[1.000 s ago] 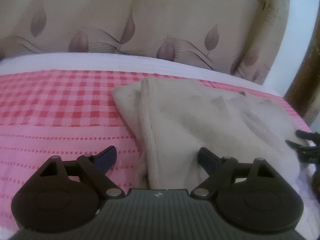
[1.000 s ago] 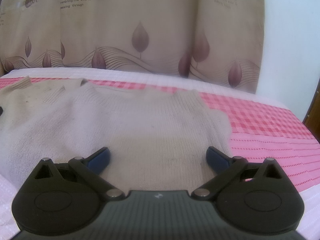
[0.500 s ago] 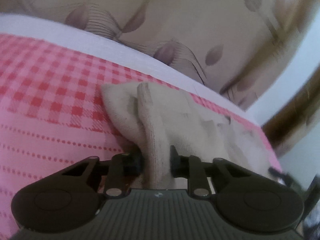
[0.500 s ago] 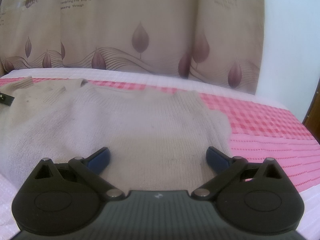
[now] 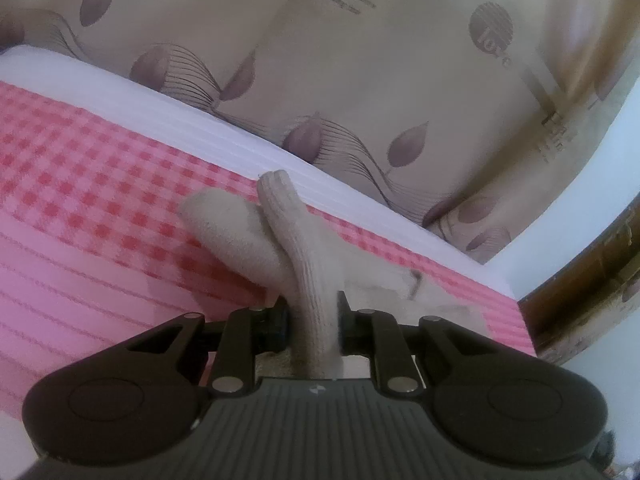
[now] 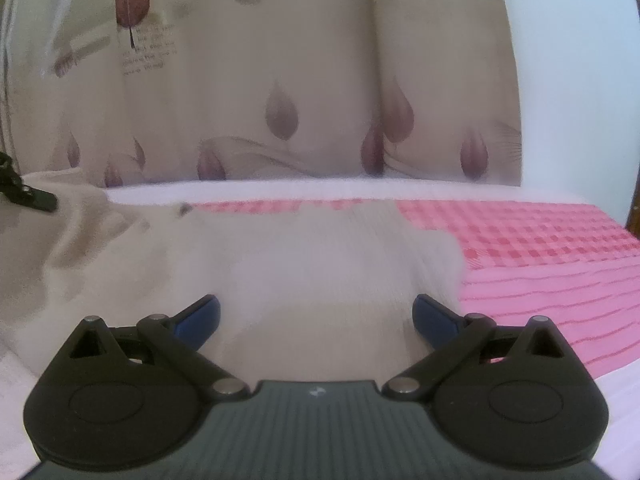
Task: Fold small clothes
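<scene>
A small beige knit sweater [image 6: 288, 264] lies on a pink checked bedspread [image 6: 540, 256]. My left gripper [image 5: 314, 320] is shut on the sweater's ribbed hem edge [image 5: 308, 264] and holds it lifted off the bed, a sleeve [image 5: 228, 228] hanging beside it. My right gripper [image 6: 316, 316] is open, its blue-tipped fingers [image 6: 200, 312] spread low over the sweater's near part. The left gripper's tip [image 6: 24, 192] shows at the far left of the right wrist view.
A beige curtain with leaf prints [image 5: 360, 60] hangs behind the bed. A white sheet band [image 5: 200, 120] runs along the bed's far edge. A brown wooden frame [image 5: 592, 272] stands at the right, next to a white wall [image 6: 568, 60].
My left gripper closed on the sweater's ribbed edge and has lifted and tilted it up. My right gripper stayed open and moved lower and closer to the sweater.
</scene>
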Action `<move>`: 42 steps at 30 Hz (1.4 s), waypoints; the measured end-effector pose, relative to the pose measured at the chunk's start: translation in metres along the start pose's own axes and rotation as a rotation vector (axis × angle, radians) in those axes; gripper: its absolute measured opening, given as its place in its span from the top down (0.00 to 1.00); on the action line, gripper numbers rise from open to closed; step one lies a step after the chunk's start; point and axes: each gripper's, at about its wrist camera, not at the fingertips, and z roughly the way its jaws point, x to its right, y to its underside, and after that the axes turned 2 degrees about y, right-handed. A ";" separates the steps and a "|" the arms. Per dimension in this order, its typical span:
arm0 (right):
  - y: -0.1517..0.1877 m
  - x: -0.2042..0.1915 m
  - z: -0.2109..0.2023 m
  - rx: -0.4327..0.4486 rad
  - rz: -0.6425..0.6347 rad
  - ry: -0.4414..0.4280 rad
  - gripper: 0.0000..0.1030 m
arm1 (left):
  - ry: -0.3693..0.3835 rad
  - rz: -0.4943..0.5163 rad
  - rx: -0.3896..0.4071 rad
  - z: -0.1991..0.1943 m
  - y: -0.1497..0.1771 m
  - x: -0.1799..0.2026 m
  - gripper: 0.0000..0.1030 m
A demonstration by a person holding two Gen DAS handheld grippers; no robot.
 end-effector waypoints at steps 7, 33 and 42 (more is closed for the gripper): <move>0.003 0.006 -0.004 0.027 0.029 -0.049 0.00 | 0.017 -0.044 -0.059 0.017 0.017 0.056 0.81; -0.007 0.024 0.006 -0.079 0.471 -0.569 0.00 | 0.399 0.115 0.097 -0.006 0.064 0.036 0.35; -0.032 0.006 0.058 -0.203 0.627 -0.693 0.00 | 0.490 0.316 0.053 -0.002 0.126 0.036 0.32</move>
